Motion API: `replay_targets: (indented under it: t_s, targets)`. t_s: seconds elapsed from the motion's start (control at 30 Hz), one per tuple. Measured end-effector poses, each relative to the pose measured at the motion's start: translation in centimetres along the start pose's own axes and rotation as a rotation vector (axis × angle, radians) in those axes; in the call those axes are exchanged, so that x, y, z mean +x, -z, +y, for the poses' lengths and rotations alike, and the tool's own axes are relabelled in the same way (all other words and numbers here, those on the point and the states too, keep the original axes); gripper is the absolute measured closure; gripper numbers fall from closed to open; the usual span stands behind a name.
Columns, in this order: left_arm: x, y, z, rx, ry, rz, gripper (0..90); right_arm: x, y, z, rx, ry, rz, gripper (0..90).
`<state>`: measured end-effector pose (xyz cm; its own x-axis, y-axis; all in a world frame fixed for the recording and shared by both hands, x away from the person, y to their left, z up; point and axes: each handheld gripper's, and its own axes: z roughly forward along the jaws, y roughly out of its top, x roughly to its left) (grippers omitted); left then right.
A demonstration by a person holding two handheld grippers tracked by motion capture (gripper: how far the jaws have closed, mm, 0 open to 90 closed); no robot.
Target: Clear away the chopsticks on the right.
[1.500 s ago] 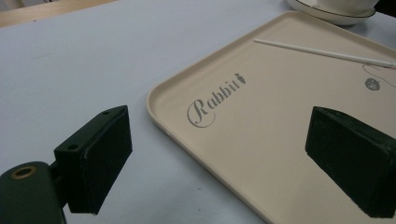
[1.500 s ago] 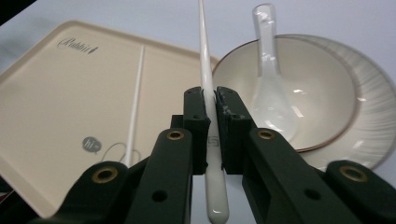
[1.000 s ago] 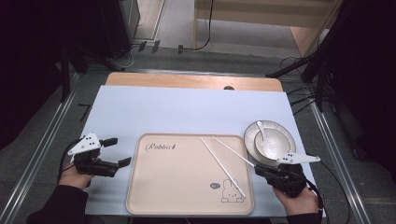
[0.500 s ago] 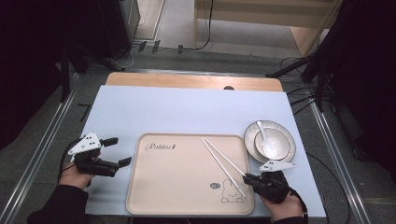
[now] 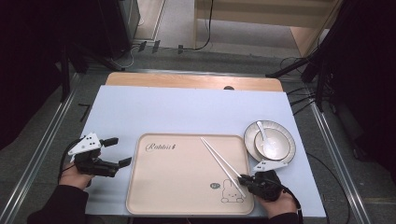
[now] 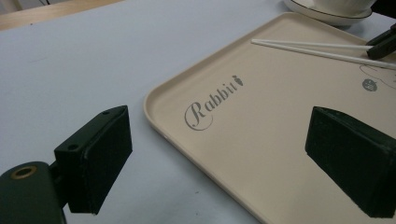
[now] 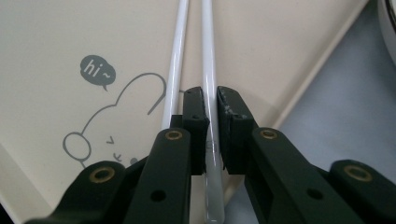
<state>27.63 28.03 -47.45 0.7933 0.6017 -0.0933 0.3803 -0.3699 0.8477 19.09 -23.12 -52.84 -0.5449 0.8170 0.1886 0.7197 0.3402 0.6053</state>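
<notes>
Two white chopsticks lie side by side on the beige "Rabbit" tray, running from its middle down to the rabbit drawing. My right gripper is low at their near ends. In the right gripper view one chopstick runs between the pads of my right gripper, and the other chopstick lies just outside the left pad. The jaws have just been opening and stand barely wider than the stick. My left gripper rests left of the tray, open and holding nothing, its jaws facing the tray's corner.
A dark-rimmed plate with a white bowl and spoon sits right of the tray, close behind my right hand. A pale blue mat covers the table; its far half holds nothing.
My right gripper has come down and toward the near right corner of the tray, from beside the plate to the chopsticks' near ends. The left gripper has stayed in place.
</notes>
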Motion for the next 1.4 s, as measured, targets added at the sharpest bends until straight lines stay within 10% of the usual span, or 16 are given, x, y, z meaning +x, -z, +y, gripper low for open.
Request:
replay_targets:
  t_s: [0.53,1.4]
  targets:
    - [0.0,0.1,0.0,0.005,0.001,0.0,7.8,-2.3,4.3,1.1,-0.097,0.024,0.074,38.9]
    - [-0.1,0.7,-0.7,0.009,0.014,0.011,7.8,-7.5,8.2,0.1,-0.201,0.063,0.119,27.8]
